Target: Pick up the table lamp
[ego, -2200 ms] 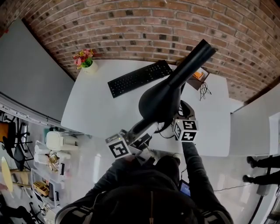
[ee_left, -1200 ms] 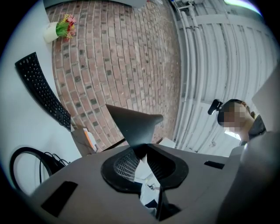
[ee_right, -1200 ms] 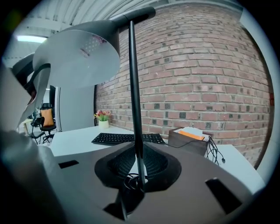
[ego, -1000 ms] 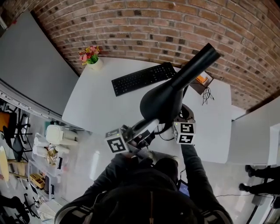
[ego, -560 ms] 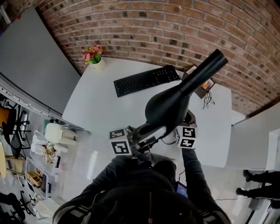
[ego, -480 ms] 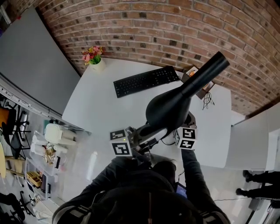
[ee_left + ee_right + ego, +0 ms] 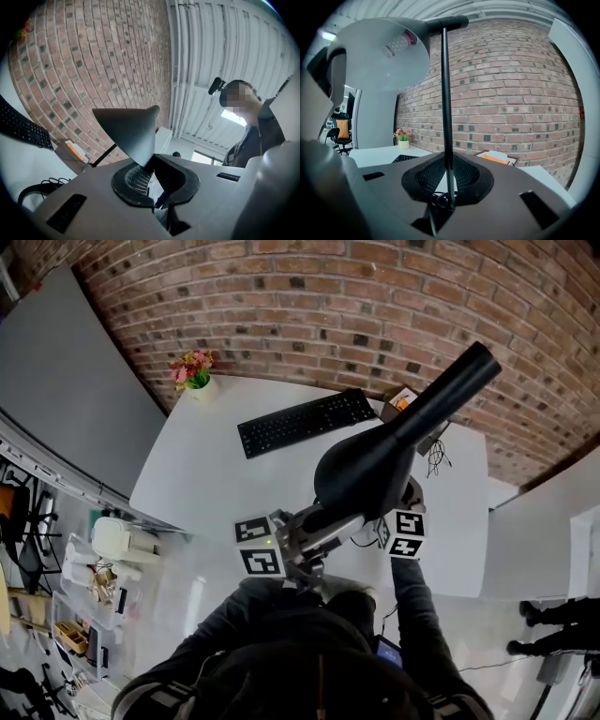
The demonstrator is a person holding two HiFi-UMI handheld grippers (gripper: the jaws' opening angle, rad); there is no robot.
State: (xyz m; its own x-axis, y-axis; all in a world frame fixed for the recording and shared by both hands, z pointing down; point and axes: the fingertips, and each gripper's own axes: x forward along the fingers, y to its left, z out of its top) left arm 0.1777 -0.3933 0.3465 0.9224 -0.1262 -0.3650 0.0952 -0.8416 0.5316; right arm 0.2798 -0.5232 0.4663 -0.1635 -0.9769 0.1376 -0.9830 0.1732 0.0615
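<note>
One matte black table lamp [image 7: 367, 470] has a conical shade.

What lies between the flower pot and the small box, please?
A black keyboard lies between flower pot and box, in the head view.

1. The black table lamp [image 7: 366, 470] has a shade with a smooth, matt outer skin. Its inside, seen in the right gripper view, looks pale and smooth.
2. The lamp's thin black stem [image 7: 446, 93] looks like smooth metal with a faint sheen.
3. The left tool [image 7: 152, 174] and right tool [image 7: 447, 185] have matt grey plastic bodies. Their black pads [image 7: 133, 180] carry a fine gridded, rubbery-looking texture.
4. The white bench [image 7: 197, 474] has a smooth top with a slight sheen.
5. The red-brown brick wall [image 7: 309, 306] is rough and matt.
6. The black keyboard [image 7: 305, 421] looks like matt plastic.
7. The pale floor [image 7: 187, 587] is glossy.
</note>
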